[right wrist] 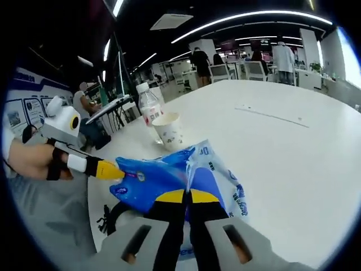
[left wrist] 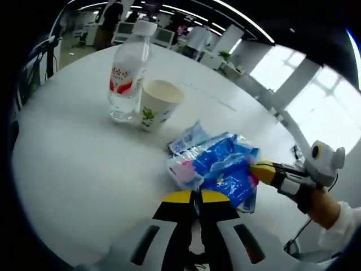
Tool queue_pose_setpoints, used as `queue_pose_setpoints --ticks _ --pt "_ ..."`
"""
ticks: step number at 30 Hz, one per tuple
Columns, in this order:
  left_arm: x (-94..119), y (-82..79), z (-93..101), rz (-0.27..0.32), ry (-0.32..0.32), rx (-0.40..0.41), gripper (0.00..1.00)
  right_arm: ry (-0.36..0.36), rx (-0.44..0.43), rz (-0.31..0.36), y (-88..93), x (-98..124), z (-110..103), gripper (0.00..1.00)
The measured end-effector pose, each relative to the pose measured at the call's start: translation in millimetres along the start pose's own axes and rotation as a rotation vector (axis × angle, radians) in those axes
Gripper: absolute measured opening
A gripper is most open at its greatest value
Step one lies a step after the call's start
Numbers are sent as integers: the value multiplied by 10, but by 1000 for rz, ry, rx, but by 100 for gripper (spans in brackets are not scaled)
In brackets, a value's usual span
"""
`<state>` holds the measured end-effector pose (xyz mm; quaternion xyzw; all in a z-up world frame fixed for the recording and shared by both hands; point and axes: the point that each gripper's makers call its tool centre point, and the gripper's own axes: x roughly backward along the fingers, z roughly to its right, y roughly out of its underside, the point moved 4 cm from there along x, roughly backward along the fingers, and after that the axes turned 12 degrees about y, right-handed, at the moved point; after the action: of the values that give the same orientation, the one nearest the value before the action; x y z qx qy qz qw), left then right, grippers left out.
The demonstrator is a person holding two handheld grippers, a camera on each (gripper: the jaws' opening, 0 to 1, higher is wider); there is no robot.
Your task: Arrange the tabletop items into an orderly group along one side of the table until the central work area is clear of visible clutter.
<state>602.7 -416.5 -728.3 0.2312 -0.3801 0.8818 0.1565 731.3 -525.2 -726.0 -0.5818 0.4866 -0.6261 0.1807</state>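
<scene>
A crumpled blue snack packet (left wrist: 221,167) (right wrist: 148,182) lies near the table's edge, with a flatter blue and white packet (left wrist: 188,139) (right wrist: 219,172) against it. My left gripper (left wrist: 195,196) (right wrist: 108,169) is shut, its yellow tips pinching the blue packet's near edge. My right gripper (right wrist: 189,195) (left wrist: 263,171) is also shut and grips the same packet from the opposite side. Farther back, a clear water bottle (left wrist: 130,70) (right wrist: 149,106) with a red label stands upright, touching a white paper cup (left wrist: 158,104) (right wrist: 169,130).
The round white table (left wrist: 73,158) (right wrist: 282,147) stretches wide and bare beyond the items. A person's hand (right wrist: 34,160) and sleeve (left wrist: 344,226) hold the grippers. Desks, chairs and people stand in the office behind.
</scene>
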Motion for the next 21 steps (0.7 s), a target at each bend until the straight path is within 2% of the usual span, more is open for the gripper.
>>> queue_pose_setpoints --ticks 2,9,13,21 --pt "-24 -17 48 -18 7 -67 0 9 -5 6 -10 39 36 0" --pt "-150 -88 253 -30 36 -127 0 52 -34 20 8 168 235 0" --pt "-263 -134 389 -47 58 -192 0 87 -54 38 -31 276 398 0" --pt "-436 -108 635 -50 117 -185 0 143 -83 54 15 474 624 0"
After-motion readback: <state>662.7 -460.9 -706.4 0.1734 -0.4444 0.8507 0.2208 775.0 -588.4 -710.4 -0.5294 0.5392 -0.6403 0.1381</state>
